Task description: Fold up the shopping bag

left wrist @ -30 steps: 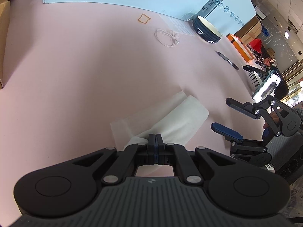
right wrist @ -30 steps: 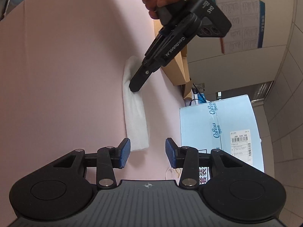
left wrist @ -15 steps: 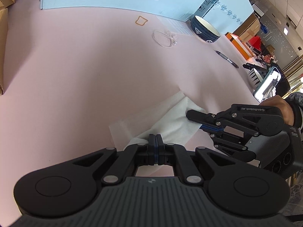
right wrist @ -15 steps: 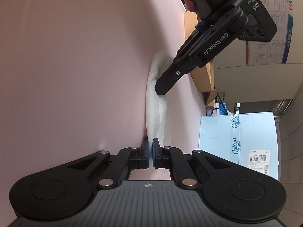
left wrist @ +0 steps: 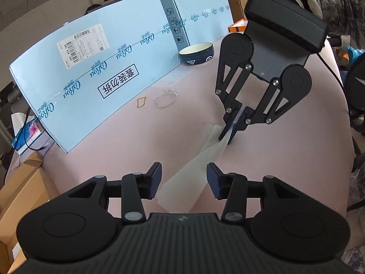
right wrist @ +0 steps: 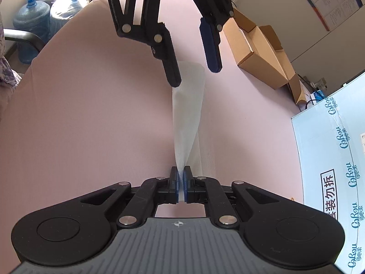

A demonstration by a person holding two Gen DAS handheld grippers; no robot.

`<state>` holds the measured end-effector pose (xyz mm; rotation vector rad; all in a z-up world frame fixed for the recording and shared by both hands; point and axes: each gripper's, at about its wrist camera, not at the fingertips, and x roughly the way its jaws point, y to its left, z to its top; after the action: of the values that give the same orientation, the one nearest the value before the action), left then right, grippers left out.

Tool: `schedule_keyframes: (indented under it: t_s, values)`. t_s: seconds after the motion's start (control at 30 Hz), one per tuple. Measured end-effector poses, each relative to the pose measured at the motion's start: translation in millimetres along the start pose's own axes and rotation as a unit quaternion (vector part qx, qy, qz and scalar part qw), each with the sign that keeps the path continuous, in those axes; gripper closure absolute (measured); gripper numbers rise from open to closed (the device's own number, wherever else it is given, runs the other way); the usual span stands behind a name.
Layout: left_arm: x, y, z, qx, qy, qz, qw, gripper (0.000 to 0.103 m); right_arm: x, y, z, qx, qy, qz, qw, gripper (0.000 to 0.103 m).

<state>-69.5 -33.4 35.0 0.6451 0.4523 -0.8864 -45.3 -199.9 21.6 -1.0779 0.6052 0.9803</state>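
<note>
White and thin, the folded shopping bag (left wrist: pixel 200 159) stretches as a narrow strip over the pink table (left wrist: pixel 114 137) between my two tools. My right gripper (right wrist: pixel 181 179) is pinched tight on one end of it, the blue pads pressing the film. My left gripper (left wrist: pixel 184 178) is opening, its pads apart on either side of the bag's other end without pressing it. Beyond, I see a dark bowl (left wrist: pixel 196 53) beside the long blue box (left wrist: pixel 91 75), and a rubber band (left wrist: pixel 142 102) near a looped white cord (left wrist: pixel 164 99).
</note>
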Motion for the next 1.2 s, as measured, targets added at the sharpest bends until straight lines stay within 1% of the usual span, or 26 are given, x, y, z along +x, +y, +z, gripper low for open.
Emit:
schedule_keyframes:
  t_s: [0.1,0.13,0.2,0.23,0.27,0.3,0.37,0.4,0.47,0.5,0.57,0.6,0.63,0.67,0.7,0.73,0.77,0.83,0.87,0.9,0.93,0.97,1.0,1.13,1.17,1.2]
  values:
    - [12.7,-4.5,1.4,0.026,0.001,-0.018,0.9995,0.062,3.5,0.5,0.7,0.0,0.003,0.001,1.0,0.097]
    - [16.0,-6.6,1.7,0.038,0.004,-0.024,0.999,0.065,4.4,-0.4,0.6,0.002,0.003,0.003,1.0,0.097]
    - [19.6,-8.6,1.7,0.045,0.028,-0.045,0.9976,0.077,5.6,-2.7,-1.3,0.012,0.001,0.006,1.0,0.097]
    - [21.0,-7.3,0.4,0.037,0.043,-0.051,0.9971,0.092,5.6,-5.1,-3.2,0.022,-0.005,0.009,1.0,0.097]
    - [22.4,-6.0,-0.9,0.03,0.058,-0.058,0.9962,0.095,5.6,-8.7,-5.7,0.038,-0.012,0.015,0.999,0.096]
    - [23.7,-4.3,-2.1,0.02,0.073,-0.063,0.9951,0.096,5.8,-12.8,-7.9,0.055,-0.019,0.021,0.998,0.096]
    - [24.9,5.9,-1.9,-0.023,0.088,-0.074,0.9931,0.096,6.2,-23.8,-13.1,0.1,-0.033,0.042,0.994,0.096]
    - [25.6,11.8,-1.9,-0.04,0.094,-0.08,0.9915,0.096,6.8,-31.2,-16.6,0.129,-0.042,0.055,0.989,0.095]
    - [28.9,24.0,-2.0,-0.074,0.106,-0.101,0.9864,0.096,9.5,-48.0,-26.4,0.196,-0.062,0.087,0.975,0.095]
    - [30.9,30.8,-1.2,-0.093,0.113,-0.113,0.9829,0.095,11.5,-55.1,-31.8,0.231,-0.072,0.101,0.965,0.095]
    - [40.9,54.4,0.9,-0.153,0.14,-0.148,0.9669,0.094,16.5,-71.0,-49.4,0.316,-0.1,0.137,0.933,0.095]
    - [46.3,65.6,1.5,-0.18,0.153,-0.165,0.9574,0.094,20.0,-78.2,-61.2,0.363,-0.117,0.159,0.911,0.095]
    - [53.2,77.9,1.5,-0.207,0.169,-0.176,0.9475,0.093,23.3,-82.5,-75.5,0.413,-0.137,0.182,0.882,0.095]
    - [57.1,84.5,1.1,-0.222,0.178,-0.188,0.94,0.093,23.6,-82.4,-84.6,0.445,-0.152,0.196,0.861,0.095]
    - [64.5,95.4,0.9,-0.242,0.192,-0.208,0.9281,0.093,25.6,-82.2,-92.1,0.474,-0.166,0.207,0.84,0.095]
    - [71.9,104.9,1.0,-0.256,0.205,-0.218,0.9193,0.092,29.1,-82.2,-102.7,0.509,-0.183,0.222,0.812,0.095]
    - [77.6,110.0,1.3,-0.262,0.215,-0.229,0.9124,0.092,32.3,-84.1,-110.0,0.533,-0.194,0.231,0.791,0.095]
    - [88.8,119.9,1.8,-0.273,0.235,-0.253,0.898,0.092,37.9,-86.1,-121.1,0.572,-0.212,0.241,0.755,0.095]
    - [92.9,122.8,2.2,-0.278,0.242,-0.258,0.8929,0.092,37.5,-85.2,-123.4,0.581,-0.217,0.239,0.747,0.094]
    - [97.7,124.9,3.7,-0.278,0.251,-0.264,0.8887,0.092,34.3,-83.7,-124.4,0.588,-0.22,0.232,0.743,0.092]
    - [102.4,126.9,5.3,-0.278,0.26,-0.269,0.8847,0.092,28.9,-81.7,-124.8,0.595,-0.224,0.22,0.74,0.086]
    - [105.1,127.2,7.3,-0.274,0.265,-0.271,0.8839,0.092,20.3,-78.9,-125.0,0.599,-0.23,0.204,0.74,0.075]
    - [107.8,127.5,9.4,-0.27,0.269,-0.273,0.8831,0.092,9.8,-76.0,-126.1,0.6,-0.24,0.188,0.74,0.072]
    - [112.1,128.7,11.2,-0.272,0.28,-0.277,0.8782,0.092,-28.8,-67.1,-126.5,0.611,-0.301,0.124,0.722,0.073]
    - [111.9,129.0,10.5,-0.274,0.28,-0.278,0.8773,0.092,-35.7,-64.5,-123.9,0.613,-0.312,0.111,0.717,0.081]
    - [112.1,129.6,9.9,-0.275,0.28,-0.279,0.8762,0.092,-43.0,-60.9,-122.9,0.615,-0.325,0.113,0.71,0.087]
